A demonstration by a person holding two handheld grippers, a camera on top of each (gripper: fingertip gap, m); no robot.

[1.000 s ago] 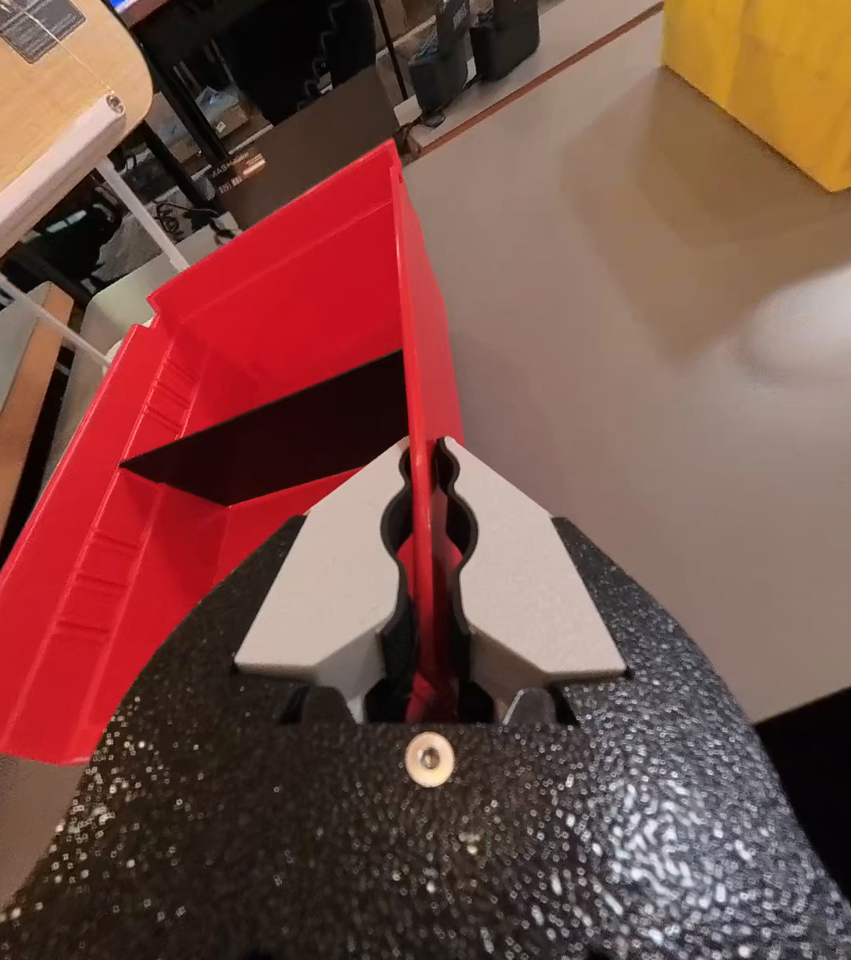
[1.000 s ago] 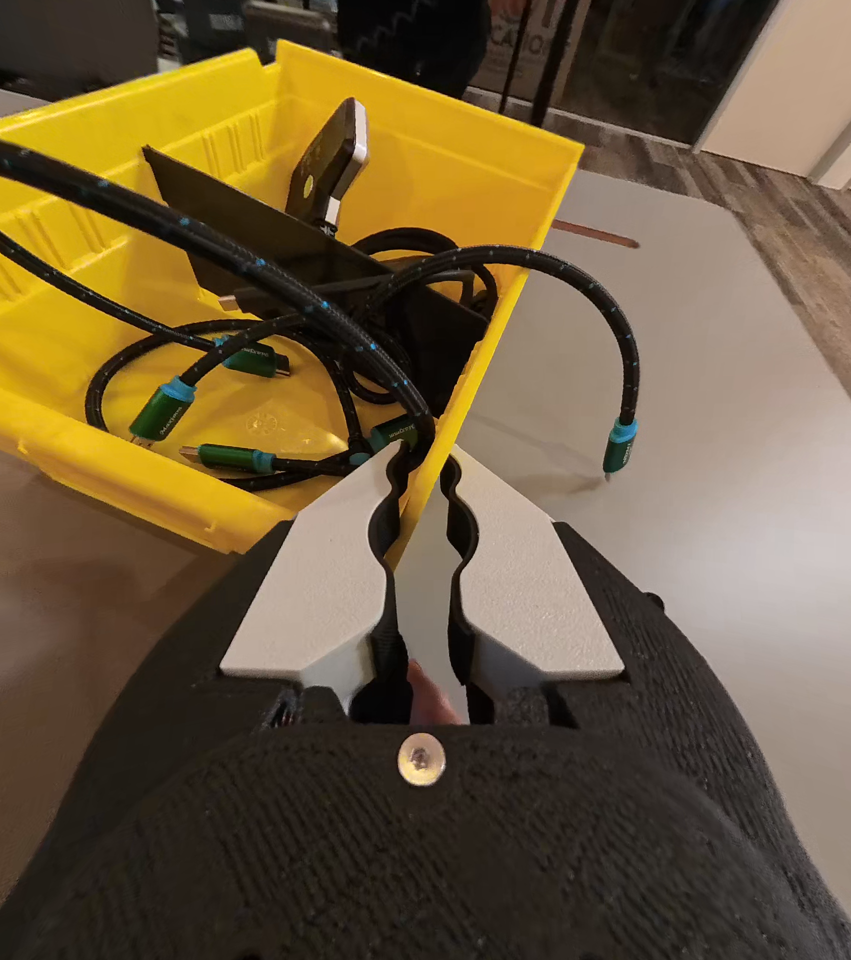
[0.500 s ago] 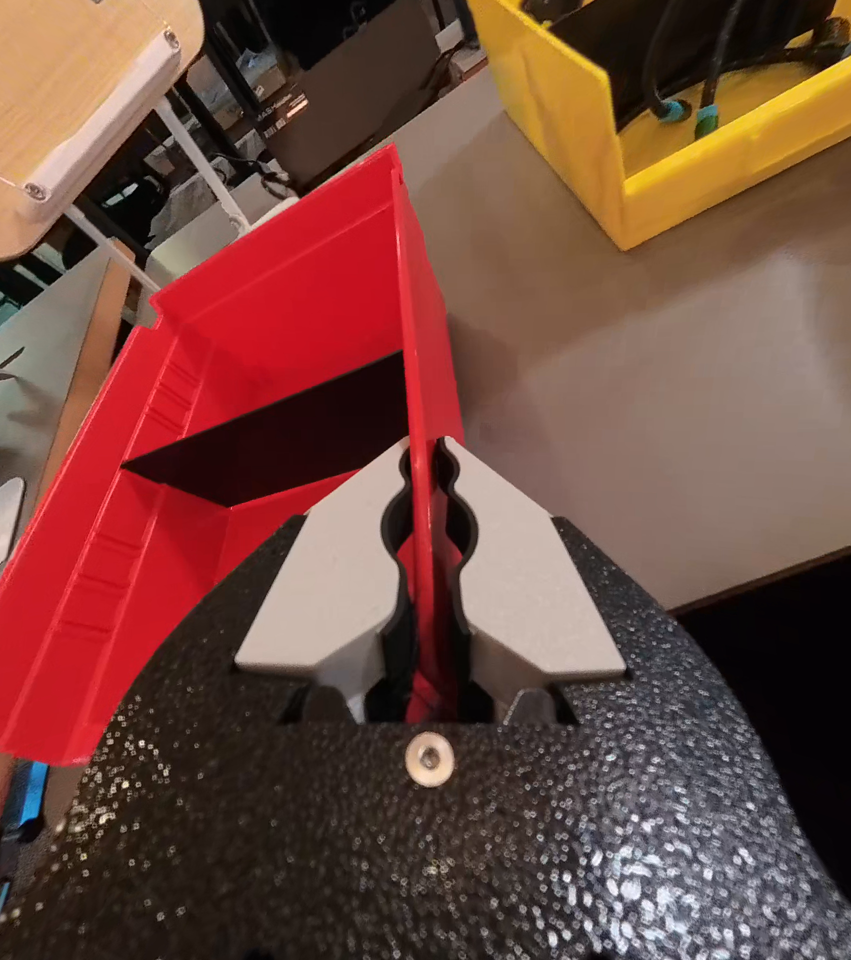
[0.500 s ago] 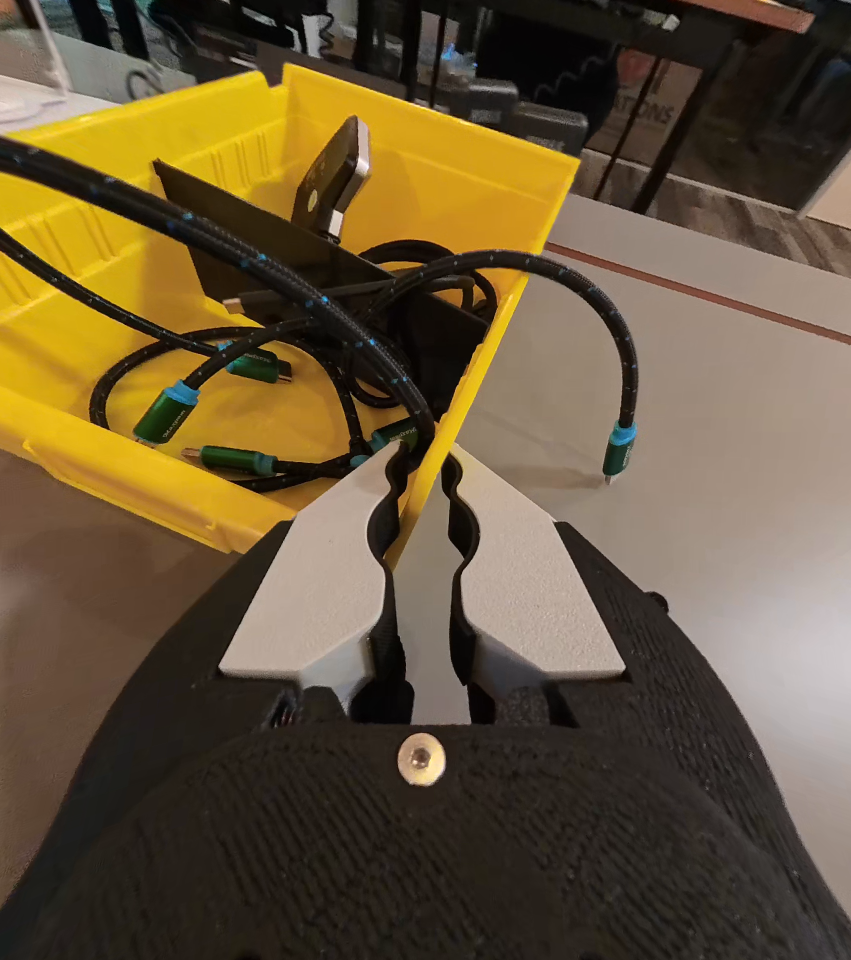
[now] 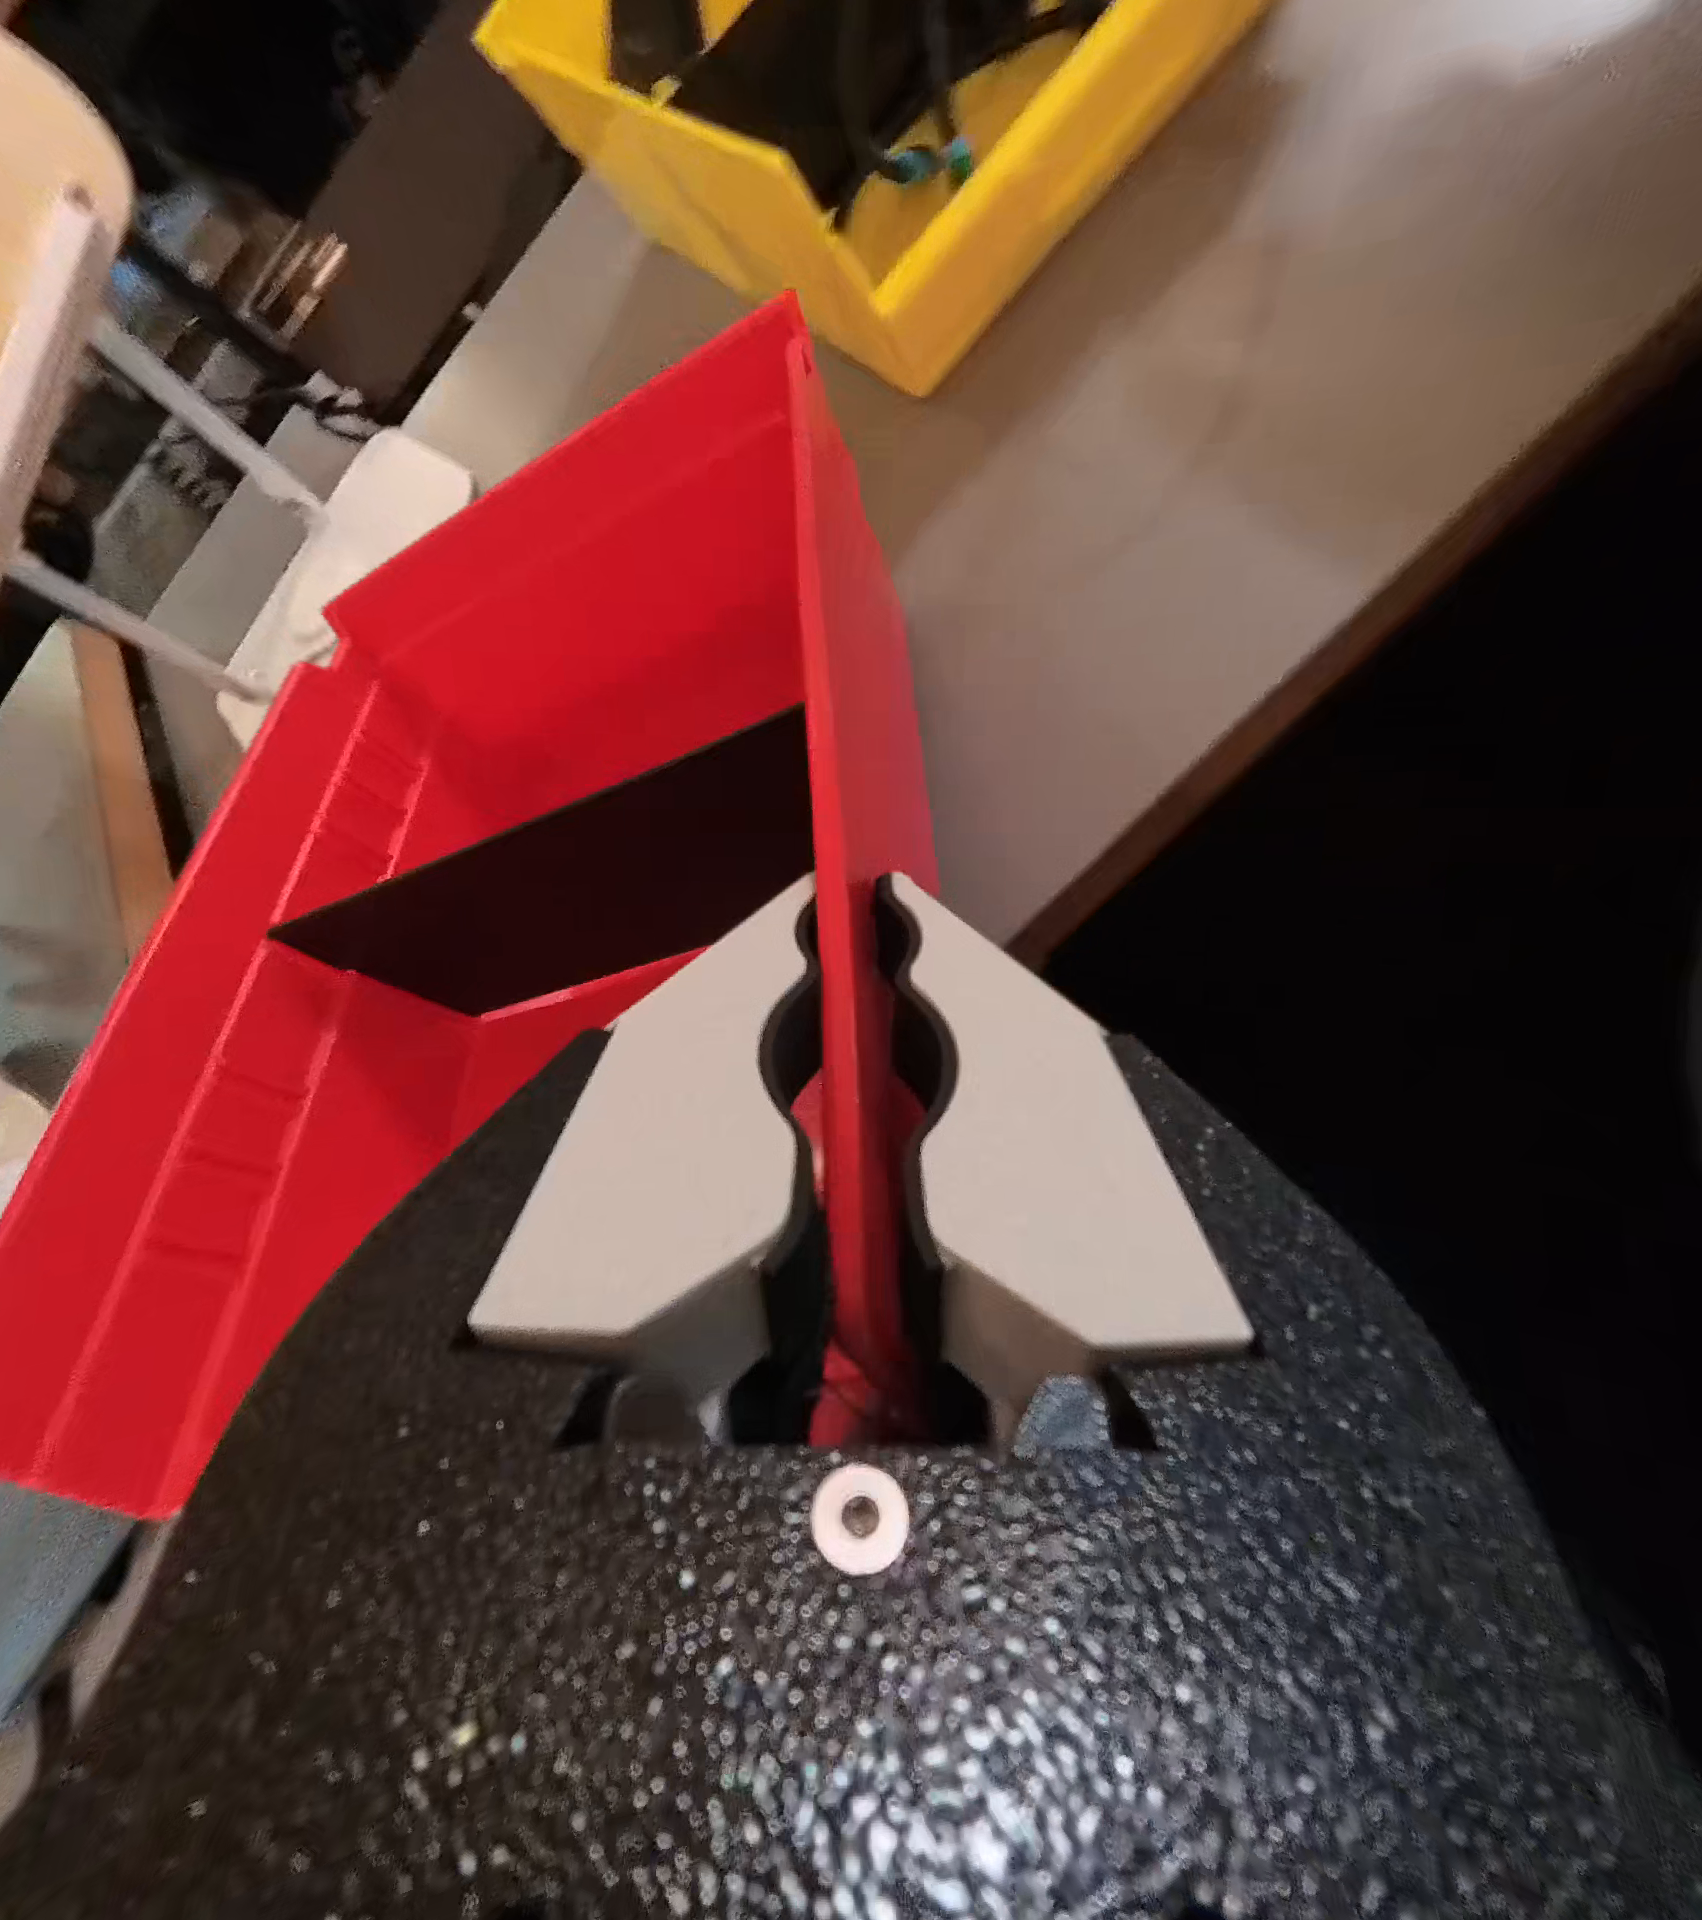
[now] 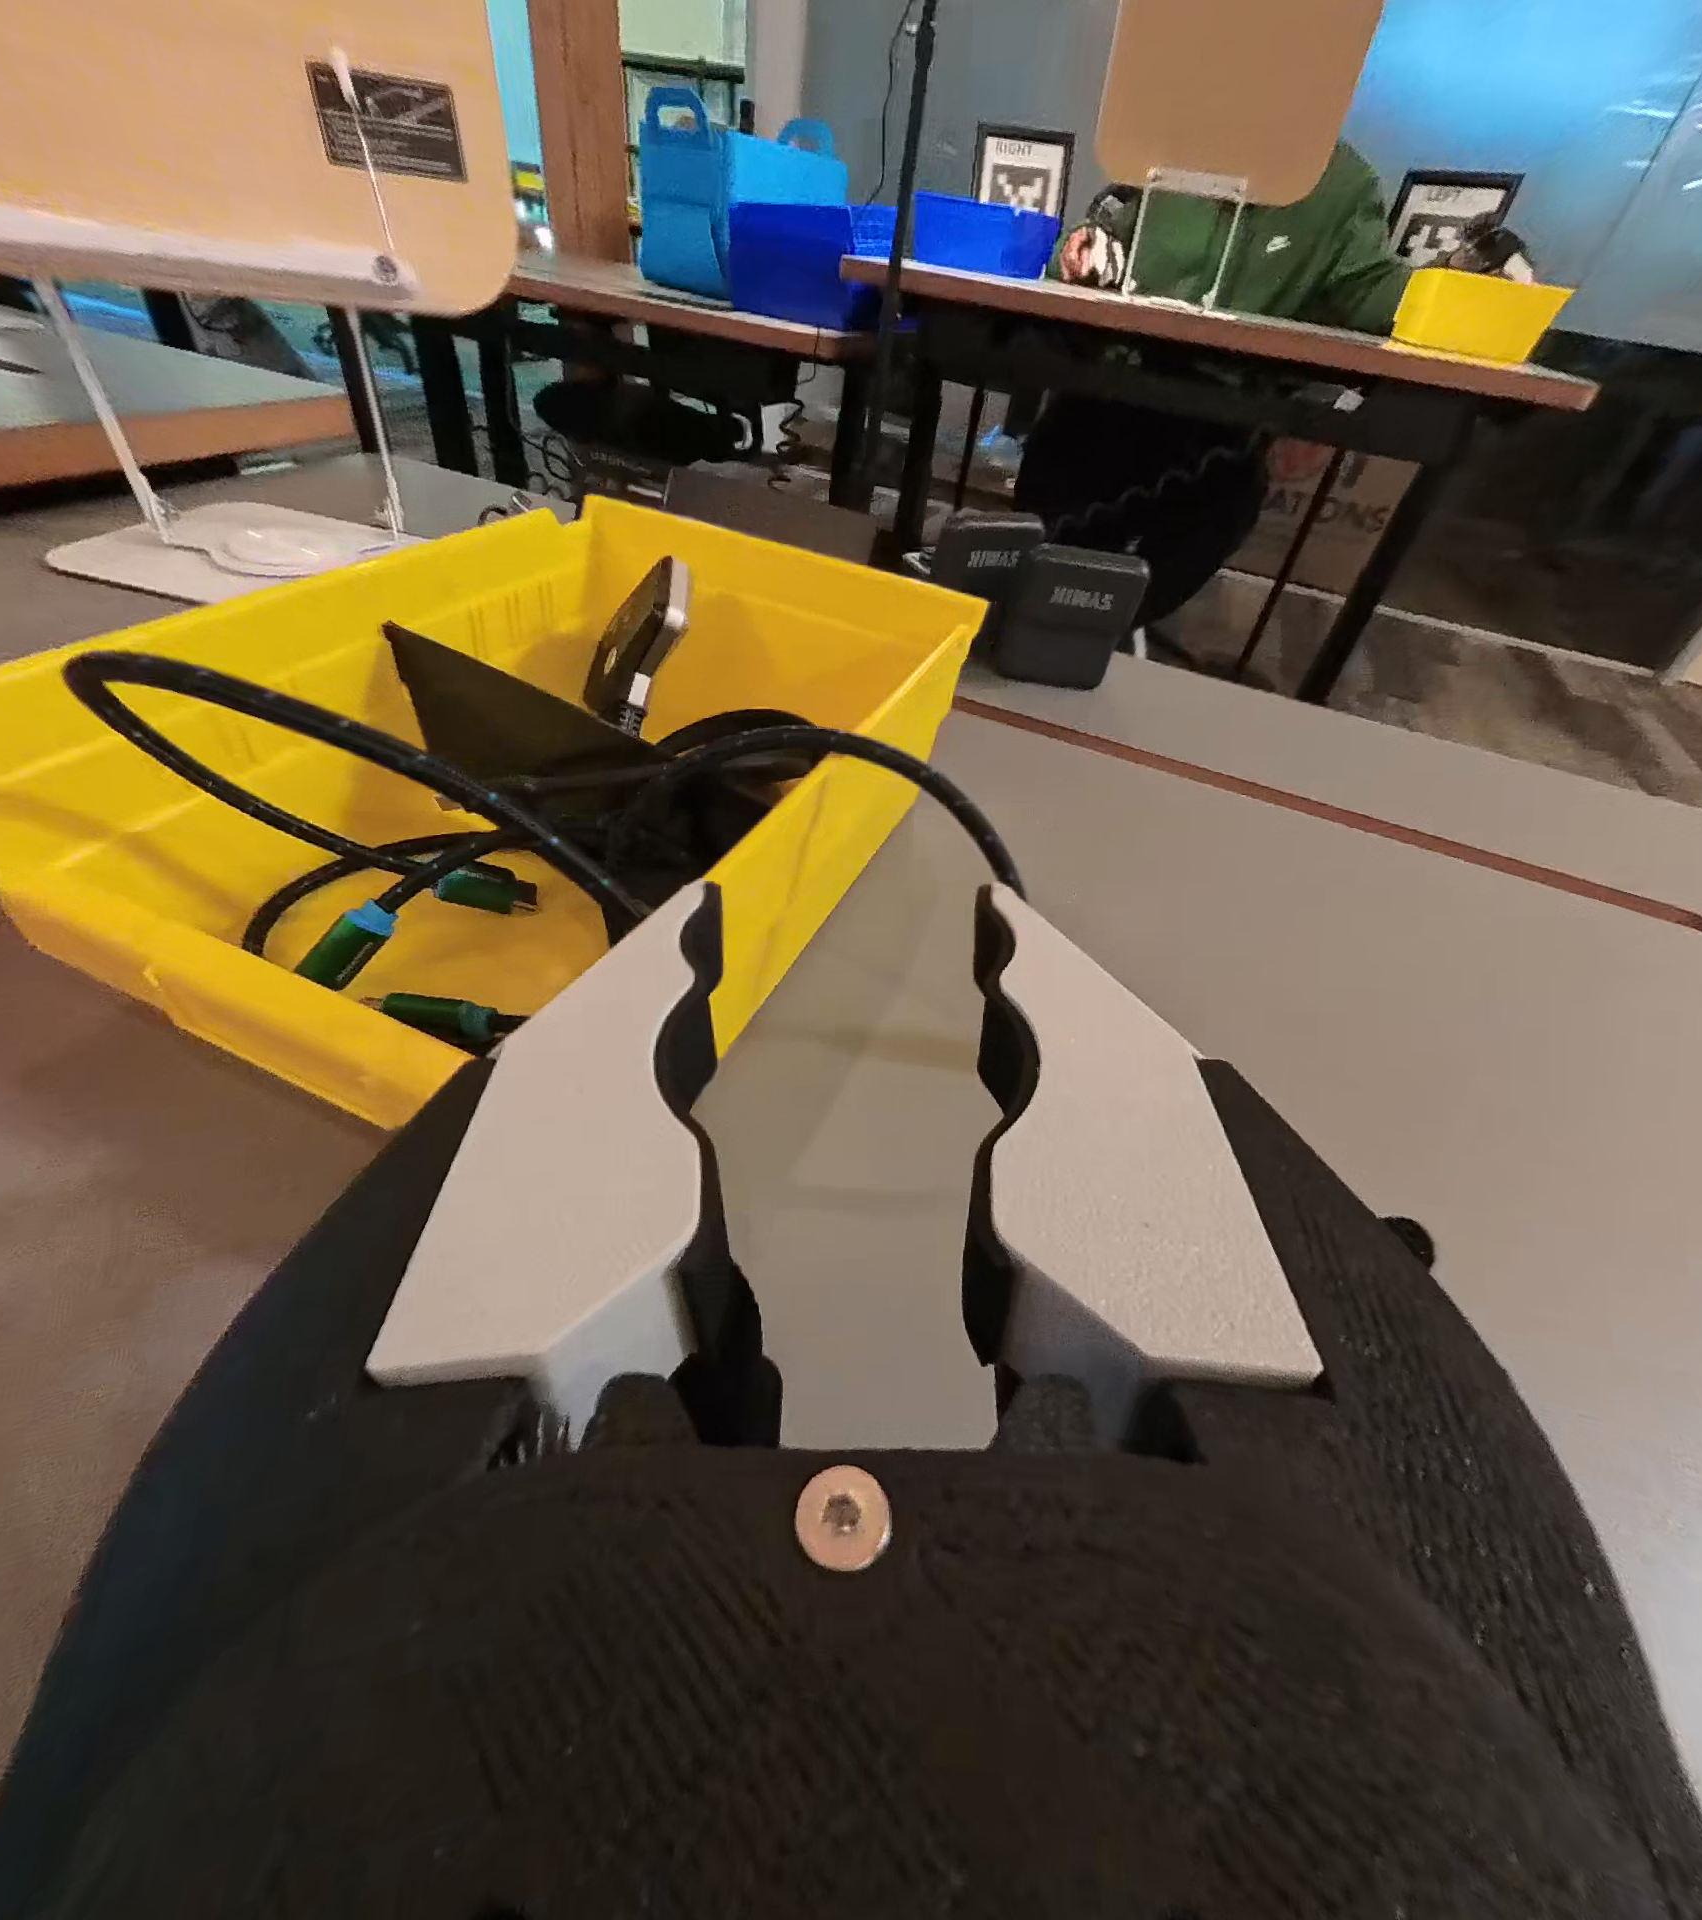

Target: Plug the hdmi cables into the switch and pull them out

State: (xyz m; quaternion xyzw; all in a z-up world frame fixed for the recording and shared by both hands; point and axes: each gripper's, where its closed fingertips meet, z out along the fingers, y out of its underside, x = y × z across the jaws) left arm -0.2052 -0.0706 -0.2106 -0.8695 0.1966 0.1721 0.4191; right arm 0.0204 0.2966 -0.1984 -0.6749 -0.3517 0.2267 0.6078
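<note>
You are holding the red bin [image 5: 556, 727] by its side wall with your left gripper [image 5: 849, 904]: the two fingers are pinching the thin red wall between them. That pinch is looking the same as a second ago, but the red bin is swinging out, so more of the dark floor past the edge of the surface [image 5: 1190, 436] is showing now. The red bin is looking empty, with only a black divider [image 5: 556, 883] inside it. Your right gripper [image 6: 845, 904] is doing something new. A second ago its fingers were nearly together at the corner of the yellow bin [image 6: 826, 831]; now they are standing wide apart with nothing between them, and it is sitting back from the yellow bin, just beside its near right corner. So it is looking like you are letting go of the yellow bin and leaving it on the surface. The hdmi cables [image 6: 359, 940] are lying in a tangle inside the yellow bin, with green plugs near its front wall, and one black cable is looping over the right wall. The switch [image 6: 641, 634] is leaning up toward the back of the yellow bin, behind its own black divider. Nothing is plugged in yet, as far as I can tell. With the right gripper free, I think reaching into the yellow bin for a plug or the switch is coming next.
</note>
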